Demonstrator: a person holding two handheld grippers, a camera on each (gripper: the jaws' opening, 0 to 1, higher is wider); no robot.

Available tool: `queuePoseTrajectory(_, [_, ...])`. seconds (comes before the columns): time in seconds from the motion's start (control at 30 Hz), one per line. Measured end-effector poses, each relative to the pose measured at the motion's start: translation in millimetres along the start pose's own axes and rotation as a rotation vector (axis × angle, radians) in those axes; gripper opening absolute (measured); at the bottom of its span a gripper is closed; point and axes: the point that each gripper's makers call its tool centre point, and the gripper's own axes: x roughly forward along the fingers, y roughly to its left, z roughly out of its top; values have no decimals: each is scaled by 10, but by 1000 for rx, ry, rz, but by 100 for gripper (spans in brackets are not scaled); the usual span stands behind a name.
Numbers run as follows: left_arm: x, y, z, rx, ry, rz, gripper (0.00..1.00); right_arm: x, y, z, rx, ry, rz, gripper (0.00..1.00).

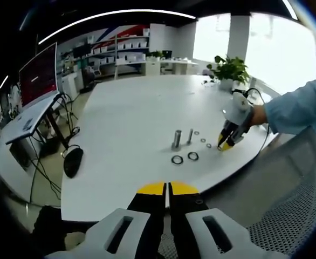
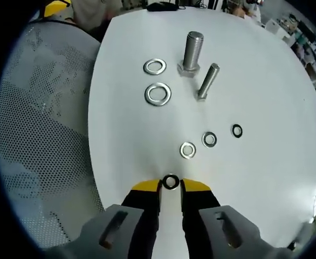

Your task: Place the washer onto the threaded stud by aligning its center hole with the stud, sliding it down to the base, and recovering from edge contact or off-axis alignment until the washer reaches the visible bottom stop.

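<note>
No washer is seated on either stud yet, so the task is judged to be at its start: pick-up, alignment and sliding down are all left to do.

In the right gripper view, the right tool (image 2: 171,186) is held low over the white worktop (image 2: 266,178), its yellow-tipped jaws slightly parted. A small dark washer (image 2: 171,182) is seen between the tips; whether it is pinched or merely framed cannot be told. Three more small washers (image 2: 188,150) lie in a row just beyond, and two larger rings (image 2: 158,94) lie further off, beside the thick stud (image 2: 193,51). A thin stud (image 2: 207,81) stands just to the side of it, well apart from the tool.

In the left gripper view, the left tool (image 1: 167,189) is held back off the worktop edge, jaws closed on nothing.
</note>
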Motion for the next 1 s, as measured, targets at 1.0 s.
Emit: queuePoseTrajectory(1.0, [-7, -7, 19, 2, -12, -3, 0, -369, -19, 356, 5, -108, 19, 14])
